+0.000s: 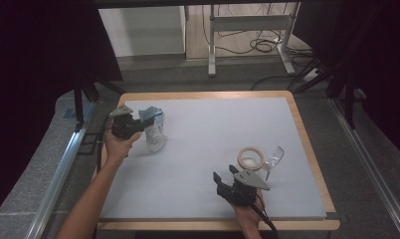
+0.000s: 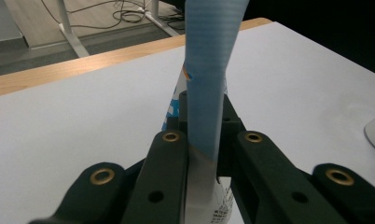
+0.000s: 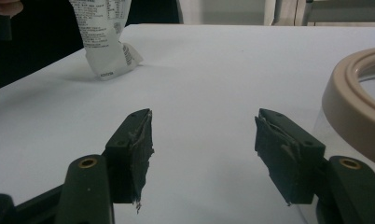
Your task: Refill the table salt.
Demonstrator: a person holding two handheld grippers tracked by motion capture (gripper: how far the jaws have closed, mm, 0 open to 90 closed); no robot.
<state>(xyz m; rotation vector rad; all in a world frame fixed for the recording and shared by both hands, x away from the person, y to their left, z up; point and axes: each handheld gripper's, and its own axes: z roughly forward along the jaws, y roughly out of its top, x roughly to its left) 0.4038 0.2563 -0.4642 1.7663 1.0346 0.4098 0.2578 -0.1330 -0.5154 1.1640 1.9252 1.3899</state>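
Crinkled printed plastic pouch (image 1: pixel 154 128) (blue top), matt white table (image 1: pixel 213 149) with wooden rim.

The broad middle of the pale grey table mat (image 1: pixel 208 144) lies bare, from the far wooden edge down to the near edge, giving open passage between the two hands. At the left, the crumpled white and blue plastic pouch (image 1: pixel 154 129) stands upright, pinched at its top by the left gripper (image 1: pixel 133 124), and blocks that corner. At the right, a beige ring-shaped tape roll (image 1: pixel 250 158) and a clear plastic piece (image 1: pixel 274 158) beside it sit just beyond the open-jawed right gripper (image 1: pixel 227 181), barring its forward path.
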